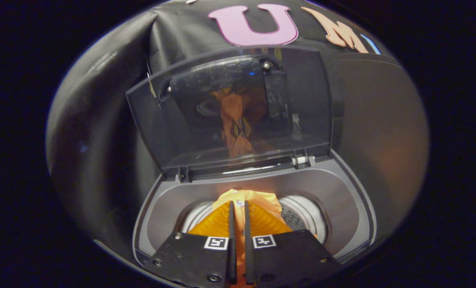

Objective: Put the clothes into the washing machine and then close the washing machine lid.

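An orange garment [249,199] is pinched between my gripper's [238,205] two fingers, which are nearly together and press on the cloth. It hangs over the round drum opening [306,214] of the grey top-loading washing machine [342,192], directly below the fingers. The machine's tinted see-through lid [229,108] stands raised behind the opening, hinged at the back, and mirrors the orange cloth. How far the garment reaches down into the drum is hidden by the fingers.
Black booth cloth [101,140] hangs behind and to the left of the machine. A dark panel [382,132] rises to the right of the lid. The machine's grey top rim [153,216] surrounds the drum opening.
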Demonstrator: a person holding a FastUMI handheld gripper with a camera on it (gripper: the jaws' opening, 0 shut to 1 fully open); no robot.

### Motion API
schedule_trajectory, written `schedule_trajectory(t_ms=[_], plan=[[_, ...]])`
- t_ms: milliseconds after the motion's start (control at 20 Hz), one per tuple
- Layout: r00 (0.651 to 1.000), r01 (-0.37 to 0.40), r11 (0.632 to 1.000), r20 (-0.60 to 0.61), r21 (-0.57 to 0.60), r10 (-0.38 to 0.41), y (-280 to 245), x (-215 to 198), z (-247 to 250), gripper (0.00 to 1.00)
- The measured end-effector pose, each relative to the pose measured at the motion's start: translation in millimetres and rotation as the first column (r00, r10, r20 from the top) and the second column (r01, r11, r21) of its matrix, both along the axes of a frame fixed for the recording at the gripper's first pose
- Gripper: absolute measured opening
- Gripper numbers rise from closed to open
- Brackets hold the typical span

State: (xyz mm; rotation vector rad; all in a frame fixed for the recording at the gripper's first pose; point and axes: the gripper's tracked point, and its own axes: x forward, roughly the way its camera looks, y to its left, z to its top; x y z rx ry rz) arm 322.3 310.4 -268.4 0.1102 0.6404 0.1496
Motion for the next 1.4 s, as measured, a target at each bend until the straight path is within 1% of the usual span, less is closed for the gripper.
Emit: schedule_trajectory(t_ms=[100, 150, 200, 450, 600, 750, 900, 1000, 1100, 1250, 1400], plan=[[1.000, 0.002, 1.000, -0.022, -0.016, -0.002, 1.7, -0.9, -6.3, 0.11], [1.000, 0.012, 1.000, -0.007, -0.018, -0.013, 1.8, 1.3, -6.0, 0.14], [1.000, 0.026, 0.999, -0.003, -0.027, -0.026, -2.2, 4.2, -7.6, 0.20], [0.998, 0.049, 0.997, -0.028, -0.051, -0.051, -8.2, 11.7, -12.6, 0.69], [0.997, 0.062, 0.997, -0.035, -0.038, -0.064, -10.1, 13.8, -9.9, 0.98], [0.997, 0.061, 0.998, -0.036, -0.008, -0.061, -7.3, 16.3, 2.7, 0.98], [0.998, 0.068, 0.998, -0.004, 0.011, -0.068, -5.2, 26.2, 29.2, 0.98], [0.995, 0.087, 0.996, 0.049, 0.029, -0.088, -5.8, 38.3, 56.6, 0.98], [0.986, 0.081, 0.996, 0.139, 0.038, -0.086, -3.5, 50.3, 93.9, 0.97], [0.960, 0.050, 0.999, 0.277, 0.019, -0.054, 3.9, 67.3, 153.7, 0.97], [0.907, 0.013, 1.000, 0.420, 0.024, -0.022, 20.0, 84.0, 216.7, 0.97]])
